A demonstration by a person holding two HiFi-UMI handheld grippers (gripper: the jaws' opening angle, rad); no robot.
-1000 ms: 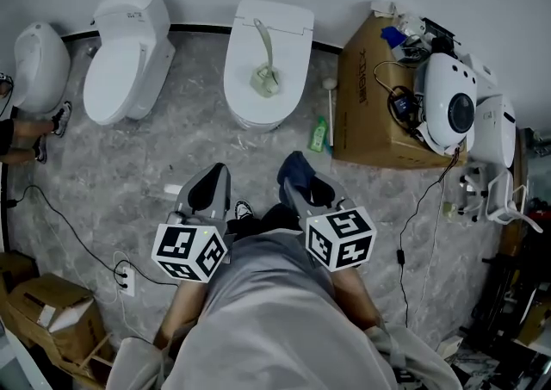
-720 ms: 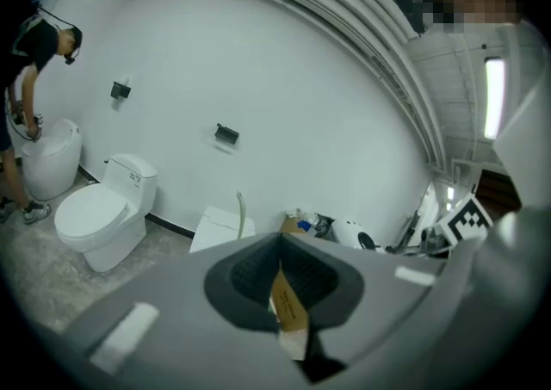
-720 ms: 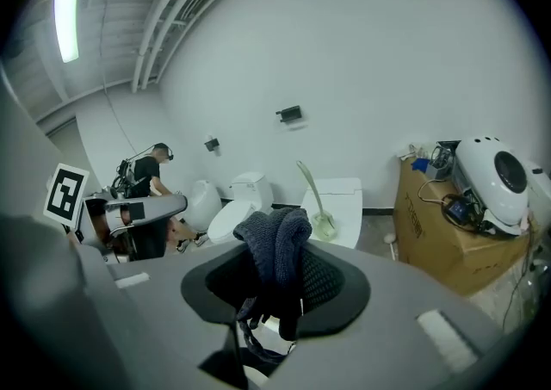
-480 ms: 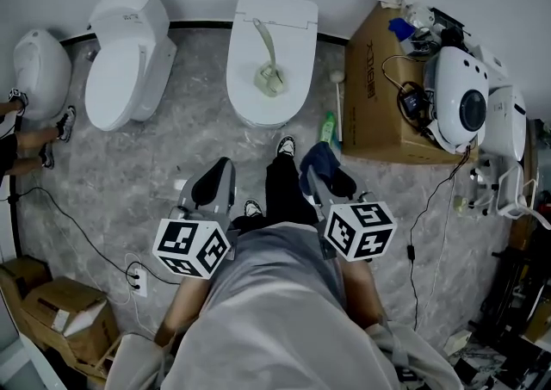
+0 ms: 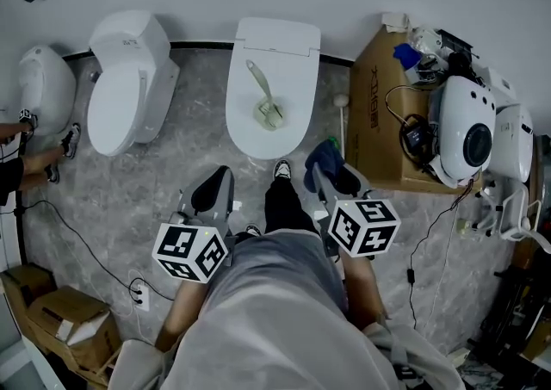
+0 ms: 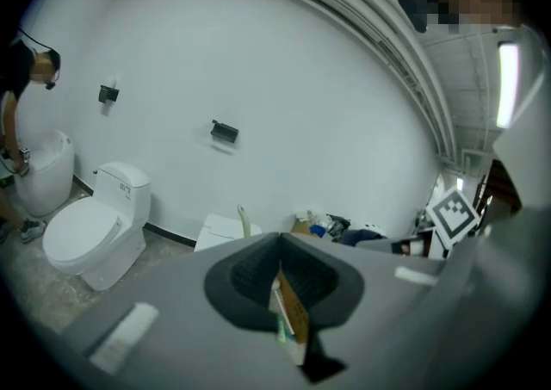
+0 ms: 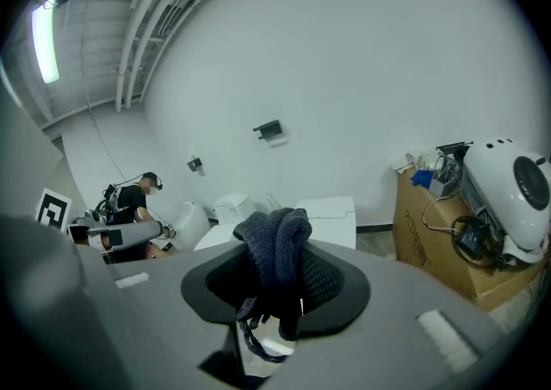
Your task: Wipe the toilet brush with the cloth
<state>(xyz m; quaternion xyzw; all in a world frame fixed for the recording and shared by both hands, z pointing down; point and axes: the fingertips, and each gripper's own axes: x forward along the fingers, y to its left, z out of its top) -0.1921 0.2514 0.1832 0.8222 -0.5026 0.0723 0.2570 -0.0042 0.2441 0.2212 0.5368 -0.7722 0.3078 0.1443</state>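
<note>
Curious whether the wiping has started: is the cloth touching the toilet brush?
No, the cloth sits in the right gripper, well short of the toilet brush lying on the toilet lid.

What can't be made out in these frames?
- Brush: head view, too small to tell whether the bristles are dirty or wet.
- Brush, left gripper view: only the handle tip shows; the left gripper hides the rest.
- Cloth: right gripper view, the right gripper hides how much hangs below its jaws.
- Box: head view, print too small to read.
</note>
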